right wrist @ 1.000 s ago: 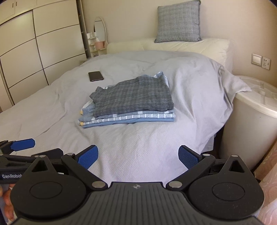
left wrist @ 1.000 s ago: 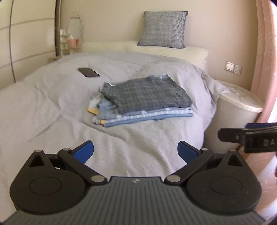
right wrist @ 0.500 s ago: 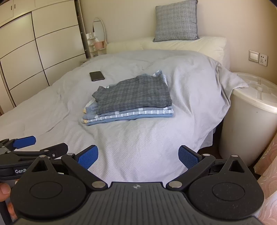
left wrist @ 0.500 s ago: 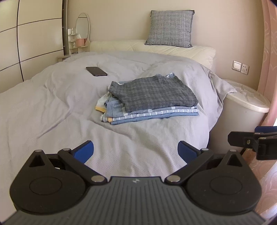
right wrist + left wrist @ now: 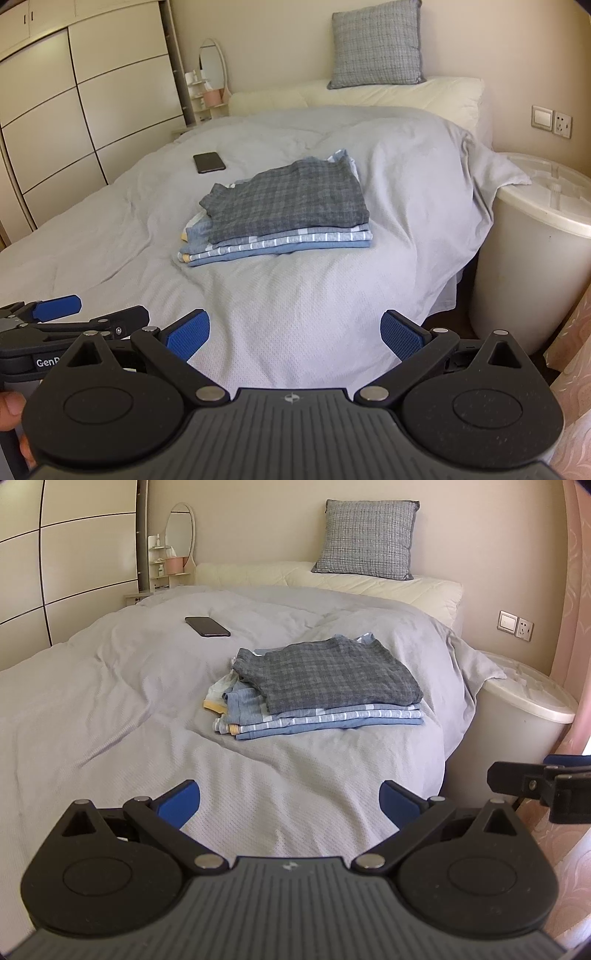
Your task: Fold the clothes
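My left hand-held gripper (image 5: 290, 801) and right hand-held gripper (image 5: 295, 332) are both wide apart and hold nothing. In the last second I have pulled back a bit from the bed (image 5: 110, 701). The folded clothes (image 5: 325, 686) sit there in a neat pile, so folding looks done. I can't count the layers.

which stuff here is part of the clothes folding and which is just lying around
Part of the job:
- stack of folded clothes, grey checked one on top
- bed it lies on
- left gripper and right gripper, both open and empty

Just lying about:
- phone on the bed
- cushion
- white tub beside the bed
- mirror
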Demonstrator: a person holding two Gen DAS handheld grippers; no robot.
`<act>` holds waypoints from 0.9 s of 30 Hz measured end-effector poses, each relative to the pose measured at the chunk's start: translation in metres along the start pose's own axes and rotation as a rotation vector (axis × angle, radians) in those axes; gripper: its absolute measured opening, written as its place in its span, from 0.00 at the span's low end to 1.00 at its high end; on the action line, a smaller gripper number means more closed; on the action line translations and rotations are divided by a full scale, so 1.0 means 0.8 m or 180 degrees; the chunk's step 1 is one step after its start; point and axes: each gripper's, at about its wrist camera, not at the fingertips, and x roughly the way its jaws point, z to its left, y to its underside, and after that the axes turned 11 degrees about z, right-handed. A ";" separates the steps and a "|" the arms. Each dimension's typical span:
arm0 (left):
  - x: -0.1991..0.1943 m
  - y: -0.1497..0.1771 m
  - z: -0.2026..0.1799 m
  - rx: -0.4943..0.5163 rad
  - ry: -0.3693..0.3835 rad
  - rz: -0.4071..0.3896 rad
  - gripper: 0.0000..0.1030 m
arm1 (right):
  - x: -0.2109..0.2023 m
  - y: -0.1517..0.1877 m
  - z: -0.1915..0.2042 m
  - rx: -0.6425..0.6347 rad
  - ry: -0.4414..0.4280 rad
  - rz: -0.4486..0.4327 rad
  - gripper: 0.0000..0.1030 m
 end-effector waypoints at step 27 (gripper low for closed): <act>0.096 -0.068 0.035 0.0278 -0.0158 -0.0116 0.99 | 0.058 -0.034 -0.040 0.0057 -0.0055 -0.0159 0.98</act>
